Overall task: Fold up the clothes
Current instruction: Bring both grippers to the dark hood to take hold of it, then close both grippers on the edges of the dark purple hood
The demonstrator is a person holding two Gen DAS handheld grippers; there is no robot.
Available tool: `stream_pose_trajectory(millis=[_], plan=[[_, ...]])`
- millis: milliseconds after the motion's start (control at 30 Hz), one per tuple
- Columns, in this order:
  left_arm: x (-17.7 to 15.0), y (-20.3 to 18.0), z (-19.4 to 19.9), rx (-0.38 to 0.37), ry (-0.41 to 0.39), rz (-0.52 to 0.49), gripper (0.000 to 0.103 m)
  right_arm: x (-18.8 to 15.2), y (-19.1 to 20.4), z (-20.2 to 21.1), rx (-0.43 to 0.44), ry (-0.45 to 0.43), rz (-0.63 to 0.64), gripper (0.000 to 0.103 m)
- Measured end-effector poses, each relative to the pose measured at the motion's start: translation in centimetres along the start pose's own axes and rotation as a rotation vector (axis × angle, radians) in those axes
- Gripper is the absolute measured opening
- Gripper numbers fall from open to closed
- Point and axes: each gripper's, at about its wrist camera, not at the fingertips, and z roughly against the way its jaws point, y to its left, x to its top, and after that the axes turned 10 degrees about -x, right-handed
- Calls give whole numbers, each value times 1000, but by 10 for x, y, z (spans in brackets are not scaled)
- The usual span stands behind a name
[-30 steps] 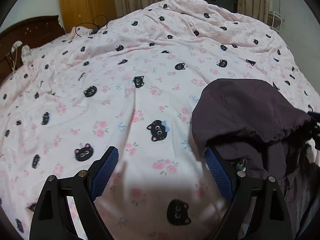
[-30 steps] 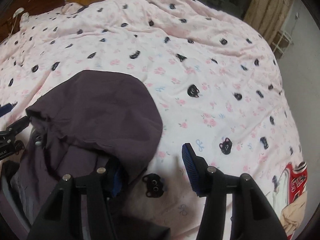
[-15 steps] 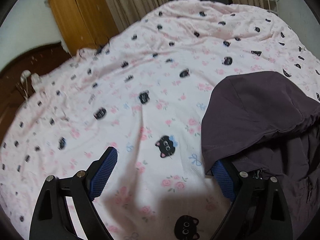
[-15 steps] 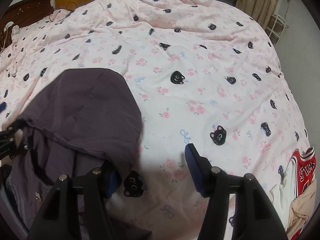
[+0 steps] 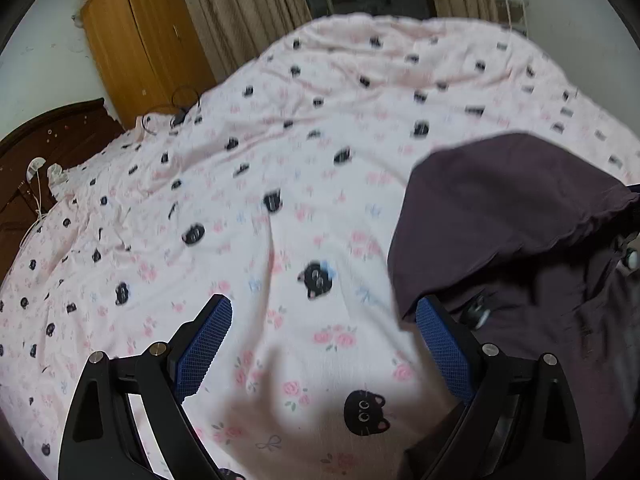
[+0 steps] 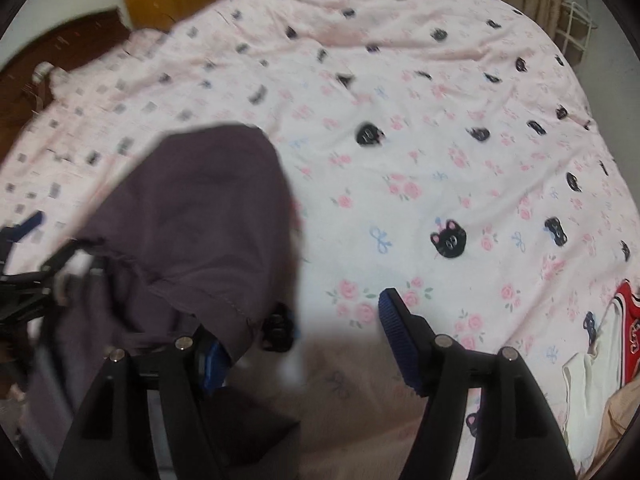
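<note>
I see the bed covered by a pale pink quilt with black cat faces and small roses (image 5: 280, 184), and it fills almost all of both views. On it lies the dark purple hooded jacket of thin fabric (image 5: 520, 232), with its rounded hood spread flat. In the left wrist view the jacket is to the right of my fingers, and the hood edge touches or hangs just over the tip of the right finger; I cannot tell which. My left gripper (image 5: 324, 344) has its blue ribbed fingers (image 5: 206, 344) wide apart, with only quilt between them. In the right wrist view the jacket (image 6: 192, 216) is to the left, and its hem drapes over the left finger. My right gripper (image 6: 304, 336) is also wide apart and clamps nothing. Behind the bed stands an orange wooden wardrobe (image 5: 144, 40). Far right of my right fingers, a red and white garment (image 6: 624, 320) lies at the bed edge.
</note>
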Motion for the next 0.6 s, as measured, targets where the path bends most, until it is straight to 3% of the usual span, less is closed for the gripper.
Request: stream_pose_trajectory(millis=[67,167,367,433,500,600], plan=[[9,2,9,-16,-37,19,92,5,1,16,40,-46,1,69],[25,6,13,-22,-80,57,92,16,12,30,9,-100,30,69],[51,1,-14,6,-47,48,92,23,27,1,-110,-8,102,69],[51,-1,-31,2,8,37,92,25,32,-8,-150,23,126,69],[49,2,-42,-37,46,48,92,23,25,-10,-71,64,102,69],[45,12,-49,-126,70,88,92,25,3,-2,191,113,15,71]])
